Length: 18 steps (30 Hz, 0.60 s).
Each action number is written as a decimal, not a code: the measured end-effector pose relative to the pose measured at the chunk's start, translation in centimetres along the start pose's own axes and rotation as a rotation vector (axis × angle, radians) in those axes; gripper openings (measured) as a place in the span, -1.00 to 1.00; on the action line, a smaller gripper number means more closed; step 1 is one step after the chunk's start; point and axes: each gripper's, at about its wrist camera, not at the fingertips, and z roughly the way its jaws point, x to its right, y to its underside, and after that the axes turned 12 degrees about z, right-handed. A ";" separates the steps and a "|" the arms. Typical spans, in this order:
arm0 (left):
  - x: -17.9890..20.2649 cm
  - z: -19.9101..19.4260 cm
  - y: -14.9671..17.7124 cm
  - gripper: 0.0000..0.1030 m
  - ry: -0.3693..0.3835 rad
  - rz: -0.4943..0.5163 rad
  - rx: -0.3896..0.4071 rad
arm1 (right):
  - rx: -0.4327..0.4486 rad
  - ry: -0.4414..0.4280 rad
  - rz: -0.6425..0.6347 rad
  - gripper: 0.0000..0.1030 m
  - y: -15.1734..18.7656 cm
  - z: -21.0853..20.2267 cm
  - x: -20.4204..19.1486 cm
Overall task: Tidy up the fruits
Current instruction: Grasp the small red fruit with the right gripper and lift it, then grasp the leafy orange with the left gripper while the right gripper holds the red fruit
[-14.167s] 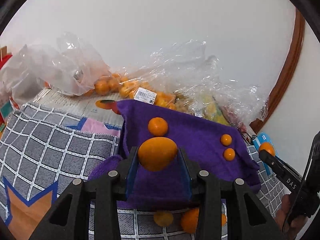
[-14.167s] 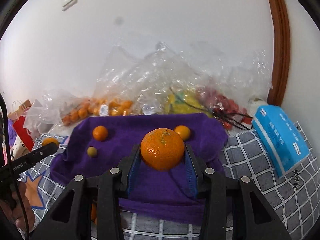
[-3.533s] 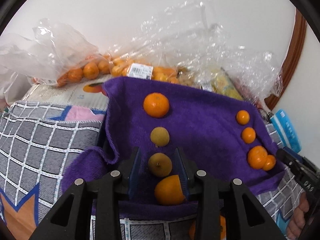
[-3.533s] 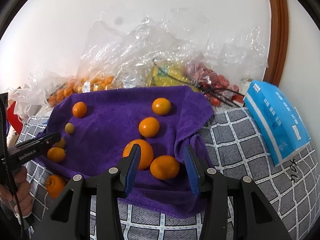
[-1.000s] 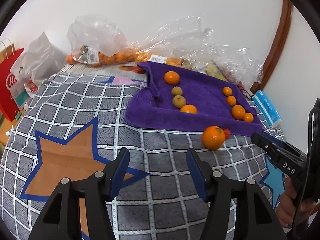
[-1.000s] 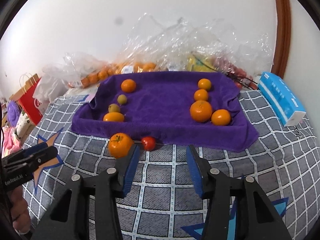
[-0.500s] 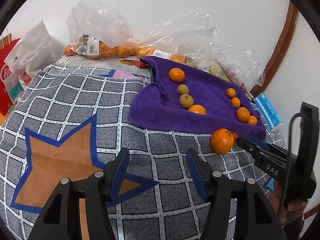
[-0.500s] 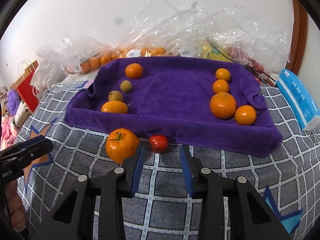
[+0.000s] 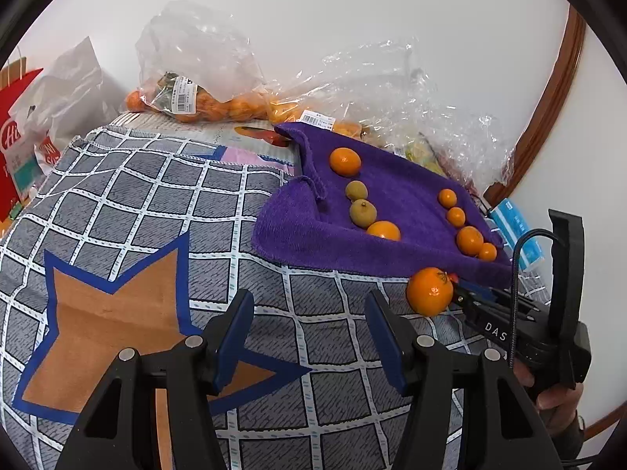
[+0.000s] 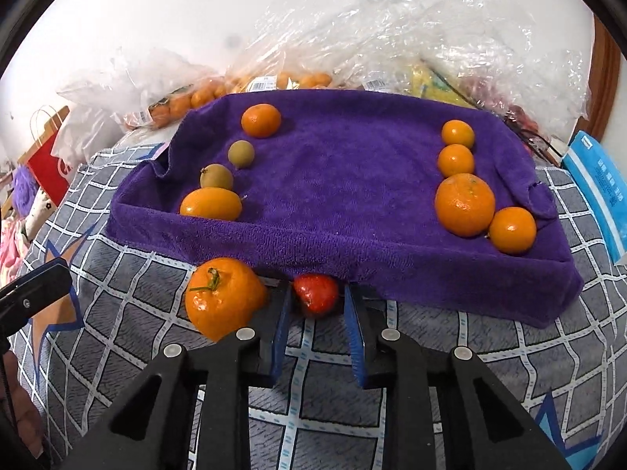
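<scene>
A purple towel (image 10: pixel 333 180) carries two rows of fruit: a mandarin (image 10: pixel 260 119), two green-brown fruits and an oval orange on the left, several oranges (image 10: pixel 464 203) on the right. In front of its near edge lie a stemmed orange (image 10: pixel 221 297) and a small red tomato (image 10: pixel 315 291). My right gripper (image 10: pixel 316 299) is shut on the tomato, its left finger beside the stemmed orange. In the left wrist view, that gripper (image 9: pixel 462 291) reaches in behind the stemmed orange (image 9: pixel 429 291). My left gripper (image 9: pixel 309 301) hangs open over the blanket, holding nothing.
A grey checked blanket (image 9: pixel 156 196) with an orange star covers the surface. Clear plastic bags of fruit (image 9: pixel 203 105) line the wall behind the towel. A blue tissue pack (image 10: pixel 599 184) lies at the right and a red paper bag (image 9: pixel 11 125) at the far left.
My right gripper came forward and down to the red tomato, and its jaws closed around it. The left gripper's view shifted only slightly.
</scene>
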 end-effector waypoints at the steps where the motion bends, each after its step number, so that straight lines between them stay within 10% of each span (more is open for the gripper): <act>1: 0.0 0.0 0.0 0.10 0.002 -0.001 0.002 | 0.005 -0.005 0.001 -0.49 0.0 -0.2 0.0; 18: 3.6 -0.2 0.1 0.10 -0.024 0.063 -0.053 | 0.100 0.023 0.071 -0.49 1.9 -6.2 4.7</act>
